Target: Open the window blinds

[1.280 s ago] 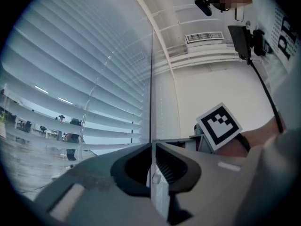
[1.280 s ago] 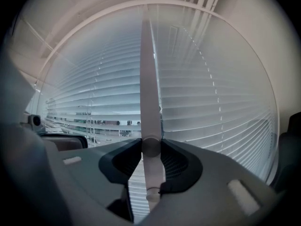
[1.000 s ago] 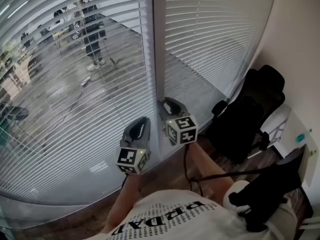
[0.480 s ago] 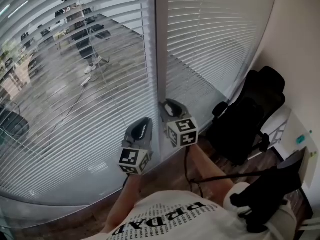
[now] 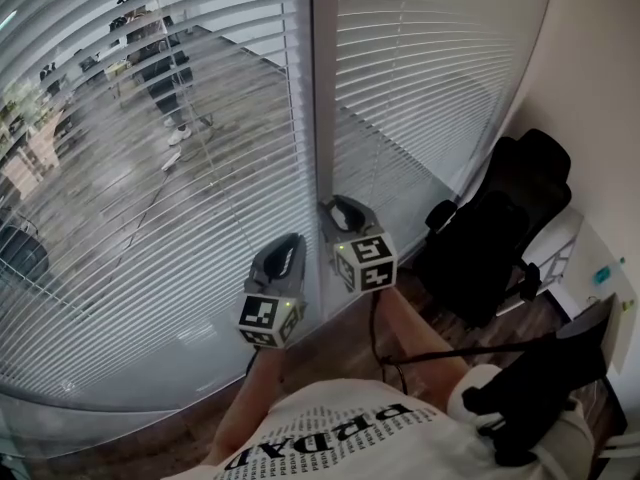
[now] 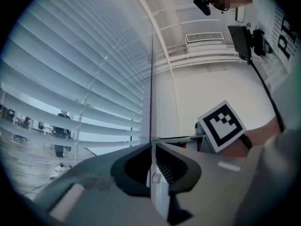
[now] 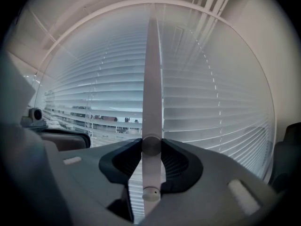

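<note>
Soft daylight glows through the blinds [image 5: 420, 88]; fisheye edges darken and bend

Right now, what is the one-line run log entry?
left gripper: shut on cord | right gripper: shut on wand | blinds: down

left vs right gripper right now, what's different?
Left gripper pinches a thin cord; right gripper clamps a thick pale wand. Left gripper's jaws are nearly together; right gripper's stand wider. Both face the blinds.
</note>
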Available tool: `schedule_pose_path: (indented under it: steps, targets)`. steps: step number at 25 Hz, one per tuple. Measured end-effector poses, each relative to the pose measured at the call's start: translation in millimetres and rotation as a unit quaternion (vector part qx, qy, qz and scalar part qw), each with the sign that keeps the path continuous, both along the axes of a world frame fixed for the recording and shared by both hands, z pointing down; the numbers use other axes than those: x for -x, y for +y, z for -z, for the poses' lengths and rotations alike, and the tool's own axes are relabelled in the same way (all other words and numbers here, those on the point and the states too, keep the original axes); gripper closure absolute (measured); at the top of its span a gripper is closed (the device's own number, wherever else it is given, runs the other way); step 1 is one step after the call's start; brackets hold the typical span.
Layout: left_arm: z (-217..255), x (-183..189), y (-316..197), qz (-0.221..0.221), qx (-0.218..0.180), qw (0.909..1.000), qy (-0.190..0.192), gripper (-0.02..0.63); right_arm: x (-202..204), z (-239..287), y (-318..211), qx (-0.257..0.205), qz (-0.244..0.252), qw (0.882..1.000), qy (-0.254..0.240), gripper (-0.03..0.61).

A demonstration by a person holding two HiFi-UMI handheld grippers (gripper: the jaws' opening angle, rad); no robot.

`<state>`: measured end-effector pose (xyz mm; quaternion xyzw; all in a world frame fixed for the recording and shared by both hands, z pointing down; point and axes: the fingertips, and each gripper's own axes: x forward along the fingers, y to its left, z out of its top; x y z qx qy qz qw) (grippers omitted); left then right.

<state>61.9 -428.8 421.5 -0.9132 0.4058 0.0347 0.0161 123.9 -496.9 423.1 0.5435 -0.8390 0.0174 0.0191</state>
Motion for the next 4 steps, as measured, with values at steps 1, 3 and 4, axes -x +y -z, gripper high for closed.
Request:
schedule_pose_path:
  steps: [1,3,4]
  targets:
    - [-0.3,0.2,-0.2,0.000,0.000,1.0000,0.000,0.595,0.3,-0.1,-0.2,0.000,0.000,1.000,0.002,0.446]
    - [-1.0,0.6,-0.5,-0.001,0.001,1.0000,0.000,0.595,0.9,-0.7,-0.5,0.000,0.000,1.000,0.006,0.446]
    - [-1.4,0.7,-0.7,-0.001,0.001,1.0000,0.000,0.595,1.2,-1.0,-0.6,0.000,0.001,1.000,0.007,0.445]
